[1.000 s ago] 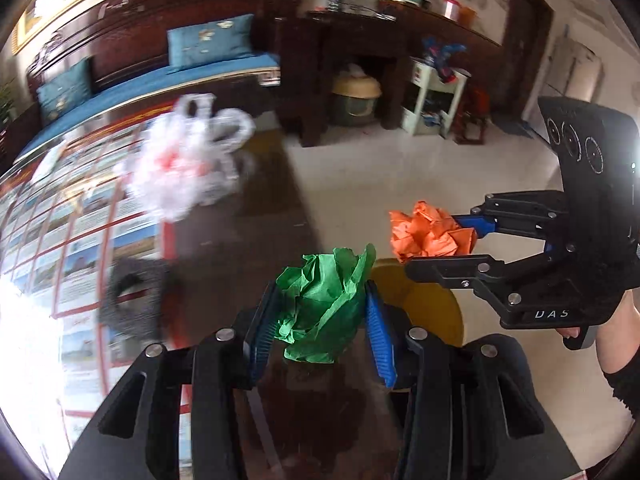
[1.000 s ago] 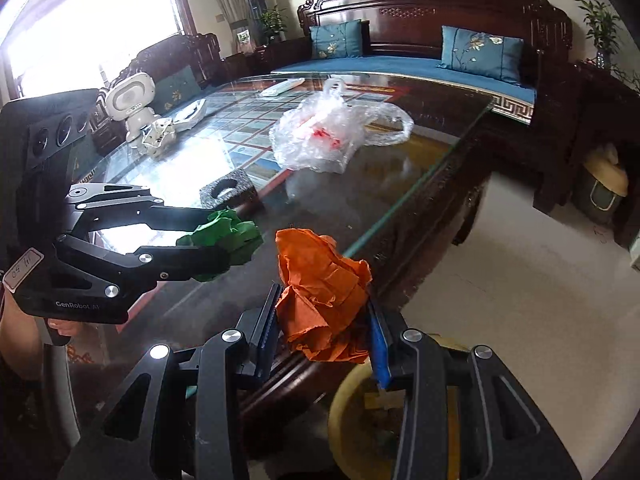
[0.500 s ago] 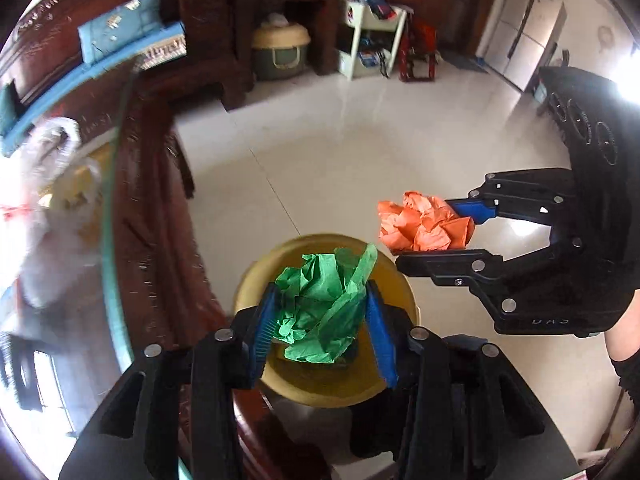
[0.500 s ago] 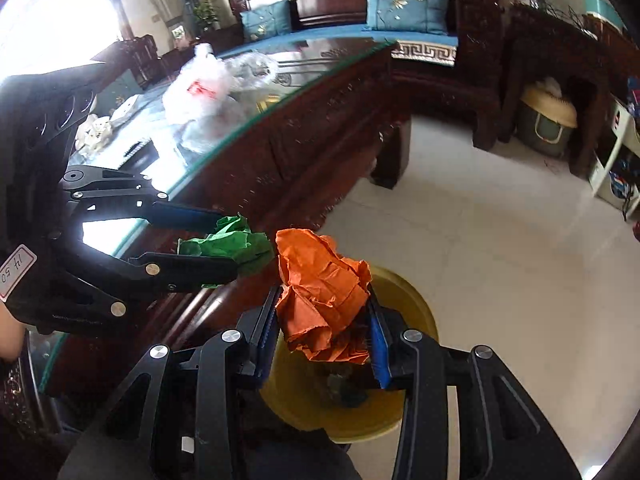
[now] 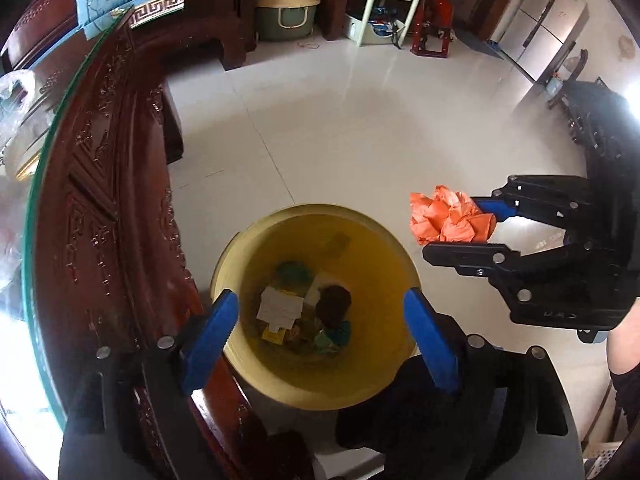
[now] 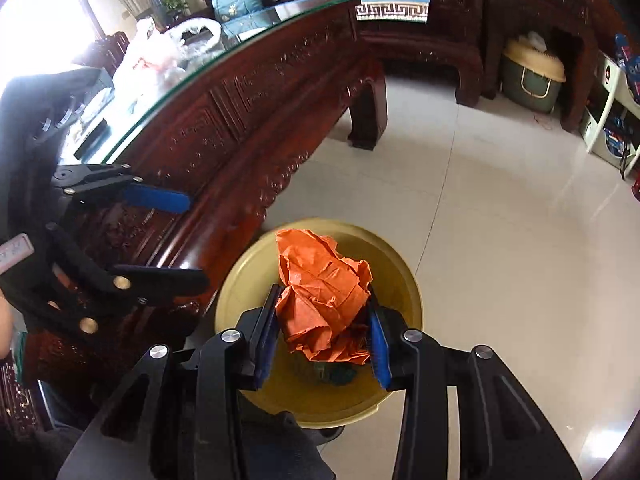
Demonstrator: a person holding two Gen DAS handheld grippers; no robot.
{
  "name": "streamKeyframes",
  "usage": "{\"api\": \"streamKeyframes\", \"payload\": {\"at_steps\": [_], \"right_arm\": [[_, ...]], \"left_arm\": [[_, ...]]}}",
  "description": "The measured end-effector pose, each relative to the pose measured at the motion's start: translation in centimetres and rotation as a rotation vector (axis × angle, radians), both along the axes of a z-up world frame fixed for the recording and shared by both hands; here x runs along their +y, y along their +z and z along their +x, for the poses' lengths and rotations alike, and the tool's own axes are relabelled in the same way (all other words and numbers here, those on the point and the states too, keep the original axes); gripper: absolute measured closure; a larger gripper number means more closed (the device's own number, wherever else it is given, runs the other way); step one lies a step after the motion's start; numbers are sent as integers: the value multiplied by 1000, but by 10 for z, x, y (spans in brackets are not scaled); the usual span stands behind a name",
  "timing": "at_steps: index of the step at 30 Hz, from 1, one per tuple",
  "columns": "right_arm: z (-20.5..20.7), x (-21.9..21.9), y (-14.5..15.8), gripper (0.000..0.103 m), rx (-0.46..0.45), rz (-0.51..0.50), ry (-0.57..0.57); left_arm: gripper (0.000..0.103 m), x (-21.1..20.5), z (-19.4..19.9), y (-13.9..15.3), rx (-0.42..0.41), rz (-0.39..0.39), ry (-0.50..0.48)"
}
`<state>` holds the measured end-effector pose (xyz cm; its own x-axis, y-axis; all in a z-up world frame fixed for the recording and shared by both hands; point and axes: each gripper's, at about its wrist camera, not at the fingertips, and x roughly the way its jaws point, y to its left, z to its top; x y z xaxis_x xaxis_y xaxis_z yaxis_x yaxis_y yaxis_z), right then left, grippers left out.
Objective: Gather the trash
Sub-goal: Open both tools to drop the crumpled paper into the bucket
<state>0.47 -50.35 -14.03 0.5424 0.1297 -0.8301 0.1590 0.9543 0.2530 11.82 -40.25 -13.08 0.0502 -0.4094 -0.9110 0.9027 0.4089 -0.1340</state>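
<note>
- Over the yellow bin [image 5: 384, 376], on the pale tiled floor [image 5: 360, 128] beside the carved wooden table [image 5: 108, 216], the left gripper [image 5: 320, 332] is pointed steeply downward – its blue pads [image 5: 210, 332] are spread wide, the jaws are opening, and nothing is seen between them.
- Down inside the bin, loose litter is seen at the bottom: a white paper slip [image 5: 280, 308], a dark lump, yellow scraps and bits of green. Whether one of these is a crumpled ball cannot be told.
- To the right of the bin in the left wrist view, the right gripper [image 5: 460, 226] is seen side-on, and the orange crumpled paper [image 5: 448, 220] is pinched between its two fingers.
- From the right wrist view the same orange paper [image 6: 324, 300] is shown clamped by both blue pads [image 6: 378, 356] – the jaws are closed on it, and it is held above the open mouth of the bin [image 6: 400, 400].
- At the left of that view the left gripper [image 6: 192, 240] is seen with its fingers well apart and empty, beside the table's carved side.
- On the glass tabletop [image 6: 168, 92] a clear plastic bag [image 6: 160, 52] is left lying, well apart from the bin.
</note>
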Motion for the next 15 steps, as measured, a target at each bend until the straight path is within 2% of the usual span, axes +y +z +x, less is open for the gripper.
{"api": "streamKeyframes", "payload": {"at_steps": [2, 4, 5, 8, 15], "right_arm": [[4, 2, -5, 63, 9, -11, 7], [8, 5, -8, 52, 19, -50, 9], [9, 7, -8, 44, 16, -78, 4], [13, 13, -9, 42, 16, -103, 18], [10, 17, 0, 42, 11, -84, 20]], "left_arm": [[19, 3, 0, 3, -3, -6, 4], [19, 6, 1, 8, -3, -16, 11], [19, 7, 1, 9, -2, -22, 13], [19, 11, 2, 18, -9, -42, 17], [19, 24, -2, 33, -25, -81, 16]]}}
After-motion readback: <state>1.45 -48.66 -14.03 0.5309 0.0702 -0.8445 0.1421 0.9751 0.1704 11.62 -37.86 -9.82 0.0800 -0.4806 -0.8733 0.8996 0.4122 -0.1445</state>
